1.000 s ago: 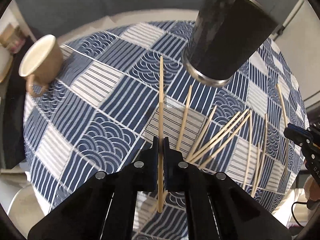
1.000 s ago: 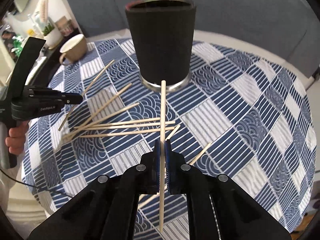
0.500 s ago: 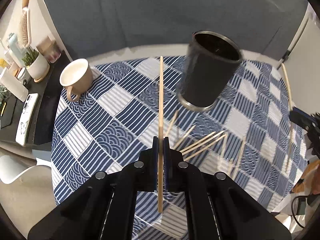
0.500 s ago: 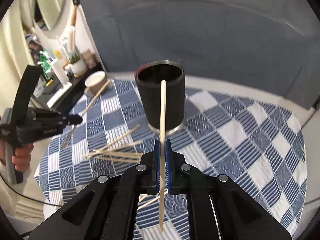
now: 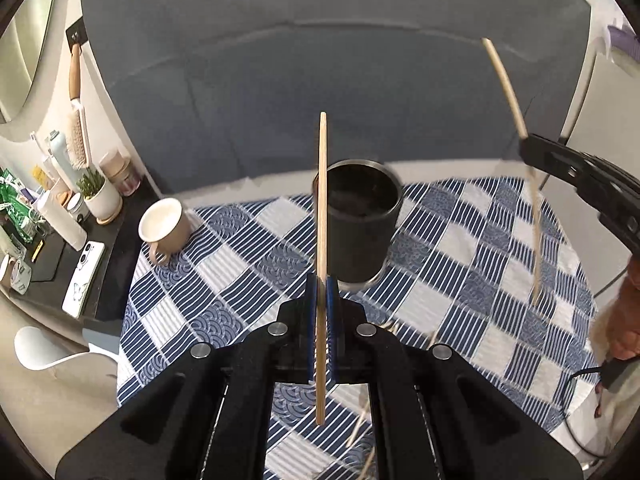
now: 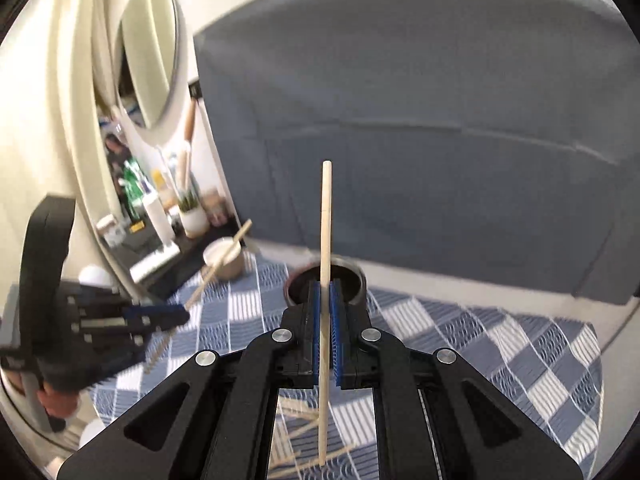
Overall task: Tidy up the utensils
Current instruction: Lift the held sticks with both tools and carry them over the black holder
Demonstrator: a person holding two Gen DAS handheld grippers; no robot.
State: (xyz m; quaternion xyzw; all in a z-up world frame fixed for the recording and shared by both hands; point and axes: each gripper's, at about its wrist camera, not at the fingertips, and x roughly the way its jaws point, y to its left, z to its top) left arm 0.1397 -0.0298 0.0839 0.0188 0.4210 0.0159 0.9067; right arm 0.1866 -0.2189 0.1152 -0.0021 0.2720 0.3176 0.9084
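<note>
My left gripper (image 5: 321,286) is shut on a wooden chopstick (image 5: 322,208), held upright well above the table. The dark cylindrical holder (image 5: 362,216) stands ahead of it on the blue-and-white checked cloth (image 5: 240,276). My right gripper (image 6: 326,292) is shut on a second chopstick (image 6: 326,232), raised high, with the holder (image 6: 352,276) partly hidden behind its fingers. Each gripper shows in the other's view: the right (image 5: 532,148) at the right edge, the left (image 6: 176,314) at the left edge. Several loose chopsticks (image 6: 304,428) lie on the cloth below.
A beige mug (image 5: 162,228) sits at the table's far left corner. A dark side shelf (image 5: 60,248) with a phone, bottles and a potted plant stands to the left. A grey sofa back (image 5: 320,80) rises behind the table. A round mirror (image 6: 150,52) hangs on the left wall.
Both grippers have lifted and tilted up, each carrying its chopstick away from the cloth. The holder now appears smaller and lower in both views.
</note>
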